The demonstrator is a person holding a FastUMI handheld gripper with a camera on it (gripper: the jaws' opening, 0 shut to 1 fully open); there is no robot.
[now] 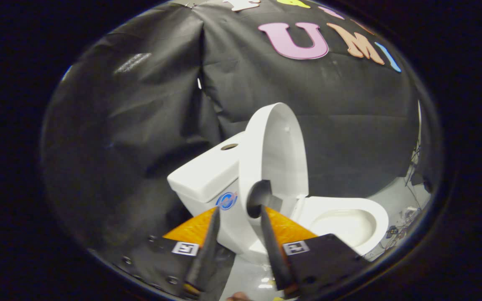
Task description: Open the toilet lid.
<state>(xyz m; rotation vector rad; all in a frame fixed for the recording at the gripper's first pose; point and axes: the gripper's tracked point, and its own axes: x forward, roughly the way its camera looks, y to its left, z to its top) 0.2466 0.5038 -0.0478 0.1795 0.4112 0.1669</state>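
Observation:
The white toilet lid [278,150] stands raised and nearly upright, leaning back toward the white tank [207,173]. The seat and open bowl [343,221] lie flat beyond and to the right of the fingers. My gripper [239,208] sits at the lid's lower side edge, with that rim between the two fingers. The right finger [271,238] lies close against the lid's inner face and casts a dark shadow there. The left finger [207,242] stays apart from the lid's outer side, with a gap in which the tank's round blue sticker [226,200] shows. The fingers are partly apart, not clamped.
Black cloth walls stand close behind and to the left of the toilet. Pale floor [396,196] runs to the right of the bowl, with cables and small gear [408,213] lying at its far right. A round hole [229,146] is in the tank top.

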